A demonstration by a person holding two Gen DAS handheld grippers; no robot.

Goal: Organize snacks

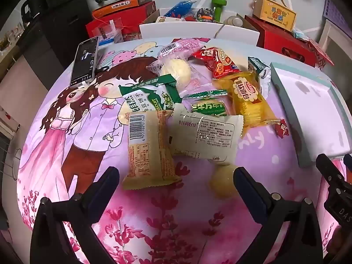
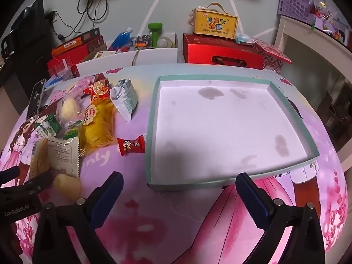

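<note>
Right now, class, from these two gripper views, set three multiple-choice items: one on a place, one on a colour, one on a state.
1. Where does the small red candy lie?
A. in the tray
B. on the cloth beside the tray
C. on the phone

2. What colour is the tray rim?
A. pale green
B. orange
C. black

3. How is the right gripper?
A. shut on a snack
B. shut, holding nothing
C. open

Answers: B, it sits just left of the tray wall; A, the rim shows pale green; C, its fingers stand wide apart around nothing.
</note>
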